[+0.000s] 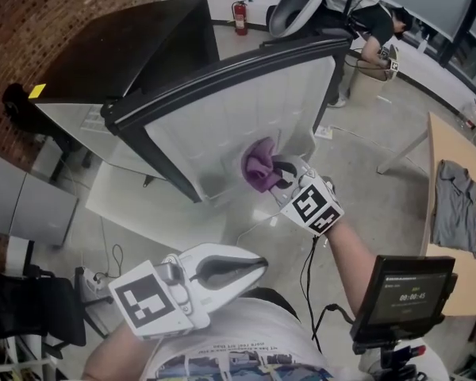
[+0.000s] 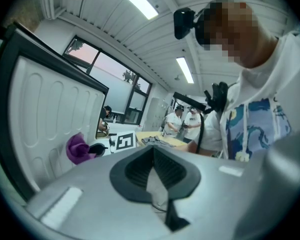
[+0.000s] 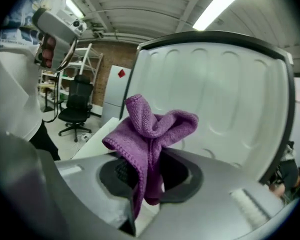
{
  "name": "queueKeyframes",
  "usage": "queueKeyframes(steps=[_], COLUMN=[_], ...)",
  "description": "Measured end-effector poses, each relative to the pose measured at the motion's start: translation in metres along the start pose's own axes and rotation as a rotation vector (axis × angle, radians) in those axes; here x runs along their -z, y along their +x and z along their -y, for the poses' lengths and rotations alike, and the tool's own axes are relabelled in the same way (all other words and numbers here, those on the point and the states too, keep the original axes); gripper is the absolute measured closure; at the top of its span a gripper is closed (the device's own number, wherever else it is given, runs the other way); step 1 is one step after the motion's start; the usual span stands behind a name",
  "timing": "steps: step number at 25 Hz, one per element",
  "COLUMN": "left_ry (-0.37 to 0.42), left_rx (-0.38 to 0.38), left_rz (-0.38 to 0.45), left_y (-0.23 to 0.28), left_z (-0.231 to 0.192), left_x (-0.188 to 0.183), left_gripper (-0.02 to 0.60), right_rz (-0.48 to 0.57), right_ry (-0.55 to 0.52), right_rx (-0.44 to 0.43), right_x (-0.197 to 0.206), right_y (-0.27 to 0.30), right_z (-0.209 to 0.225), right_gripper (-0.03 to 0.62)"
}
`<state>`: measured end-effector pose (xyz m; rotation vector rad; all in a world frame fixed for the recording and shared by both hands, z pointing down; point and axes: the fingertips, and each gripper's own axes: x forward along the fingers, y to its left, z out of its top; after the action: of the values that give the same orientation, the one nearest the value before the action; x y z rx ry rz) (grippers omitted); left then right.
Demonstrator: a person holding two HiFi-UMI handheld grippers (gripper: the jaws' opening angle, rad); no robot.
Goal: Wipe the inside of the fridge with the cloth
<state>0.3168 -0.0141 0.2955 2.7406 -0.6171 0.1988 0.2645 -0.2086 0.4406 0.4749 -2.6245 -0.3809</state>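
Bunched purple cloth (image 1: 259,165), close before ribbed white inside of open fridge door (image 1: 222,125)

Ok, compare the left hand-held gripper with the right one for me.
The left hand-held gripper is shut on nothing; the right hand-held gripper is shut on the purple cloth. The left sits low near the person's chest; the right is up at the fridge door's white inner liner. Both are pale grey and carry a marker cube.

Right tongs (image 3: 149,184) pinch purple cloth (image 3: 152,129). Cloth sticks up, all bunched, close to white inside of fridge door (image 3: 225,99). Black office chair (image 3: 77,109) far back, left.
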Motion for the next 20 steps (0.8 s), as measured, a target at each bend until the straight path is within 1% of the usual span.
queueKeyframes(steps=[4,7,10,14,20], left_ry=[-0.005,-0.012,-0.024,-0.038,-0.055], left_rx=[-0.020,-0.043,-0.069,-0.098,-0.110], left_rz=[0.014,0.028,0.039,0.054,0.062], left_y=[-0.009,-0.018,-0.028,-0.038,-0.041], left_z=[-0.001,-0.003,-0.007,-0.012,-0.018], left_x=[0.000,0.000,0.002,0.004,0.005], left_gripper=[0.574,0.574,0.574,0.574,0.574], right_rz=[-0.043,-0.076,-0.111,-0.141,-0.214], right_ry=[-0.156,-0.254,-0.336,-0.379,-0.431], right_rx=[-0.143,-0.215,-0.267,-0.291,-0.270], right_x=[-0.020,-0.028,-0.030,-0.027,-0.005], right_y=[0.030,0.051,0.067,0.078,0.076], right_z=[-0.046,-0.067,-0.076,-0.075,-0.056], right_gripper=[0.515,0.515,0.514,0.514,0.514])
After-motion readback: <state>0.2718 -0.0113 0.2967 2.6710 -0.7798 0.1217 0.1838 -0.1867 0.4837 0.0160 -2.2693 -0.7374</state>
